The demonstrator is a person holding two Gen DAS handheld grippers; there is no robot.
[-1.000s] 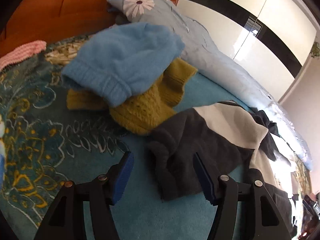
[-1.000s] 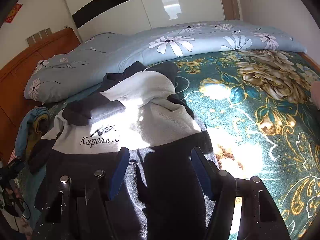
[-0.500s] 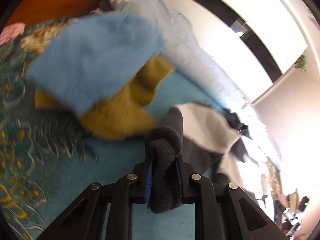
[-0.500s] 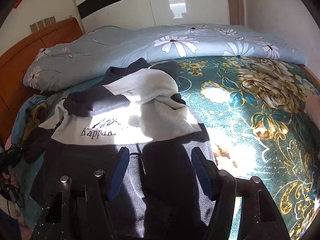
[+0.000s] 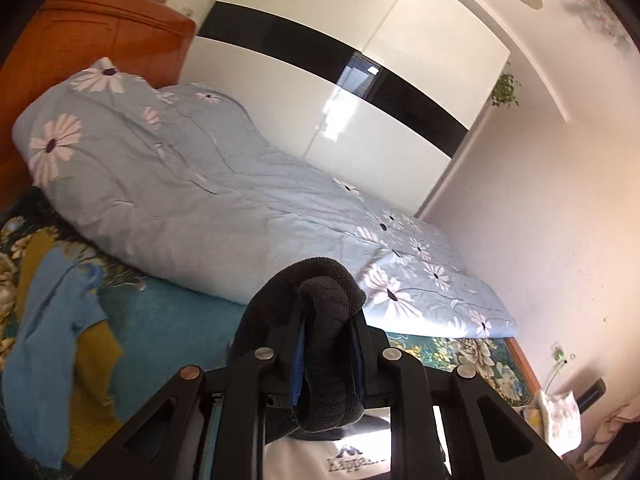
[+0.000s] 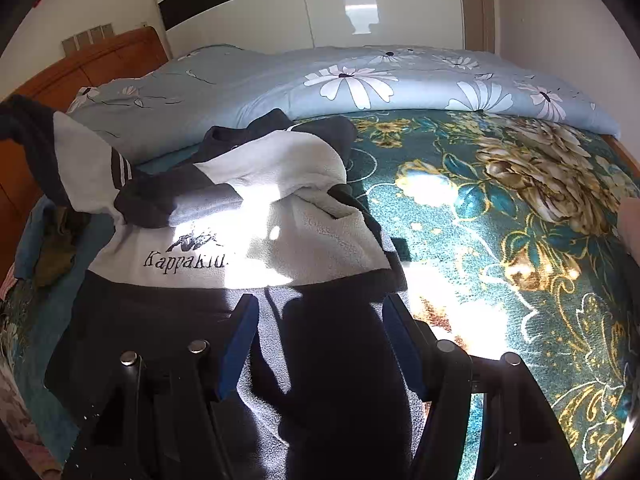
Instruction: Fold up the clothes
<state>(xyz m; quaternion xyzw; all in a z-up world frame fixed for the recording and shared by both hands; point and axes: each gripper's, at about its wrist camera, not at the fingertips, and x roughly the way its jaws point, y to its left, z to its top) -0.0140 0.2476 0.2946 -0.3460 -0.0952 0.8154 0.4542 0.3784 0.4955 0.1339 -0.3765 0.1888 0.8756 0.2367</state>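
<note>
A dark grey and white fleece sweatshirt (image 6: 256,248) with "Kappa" lettering lies crumpled on the teal floral bedspread (image 6: 500,208). My left gripper (image 5: 326,344) is shut on the dark cuff of its sleeve (image 5: 324,300) and holds it lifted above the bed; the raised sleeve (image 6: 76,160) shows at the left of the right wrist view. The white chest panel (image 5: 348,456) lies below the left gripper. My right gripper (image 6: 318,340) is open and empty over the dark hem (image 6: 332,360).
A light blue daisy-print duvet (image 5: 192,200) is bunched along the far side of the bed. A blue sweater (image 5: 44,344) and a mustard knit (image 5: 92,360) lie near the orange wooden headboard (image 5: 80,44). A white and black wardrobe (image 6: 320,12) stands behind.
My left gripper closed on the dark sleeve cuff and lifted it up off the bed, swinging away from the blue and mustard knits. The right gripper stayed open over the hem.
</note>
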